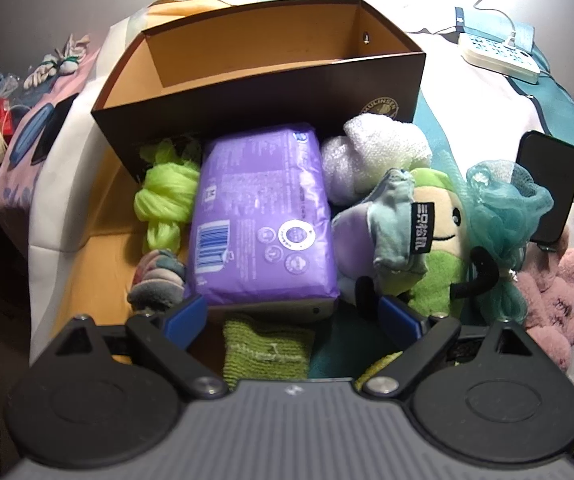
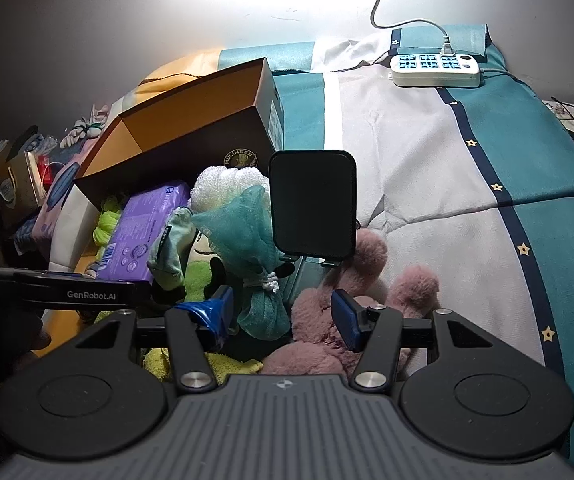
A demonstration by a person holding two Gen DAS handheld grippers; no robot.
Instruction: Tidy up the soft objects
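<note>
A dark box with an orange inside (image 1: 259, 60) stands open on the bed; it also shows in the right wrist view (image 2: 191, 120). In front of it lie a purple soft pack (image 1: 263, 220), a lime mesh puff (image 1: 167, 196), a white puff (image 1: 379, 152), a green plush toy (image 1: 435, 240), a teal mesh puff (image 1: 503, 216) and a pink plush (image 1: 555, 300). My left gripper (image 1: 291, 316) is open, its fingers at the purple pack's near corners. My right gripper (image 2: 283, 316) is open around the teal puff's (image 2: 247, 232) lower end, beside the pink plush (image 2: 327, 320).
A green knitted cloth (image 1: 267, 348) lies under the left gripper. A black phone on a stand (image 2: 313, 204) rises behind the teal puff. A white power strip (image 2: 435, 68) sits at the far right of the bedspread (image 2: 427, 184). Clutter lies at the left edge (image 1: 27, 112).
</note>
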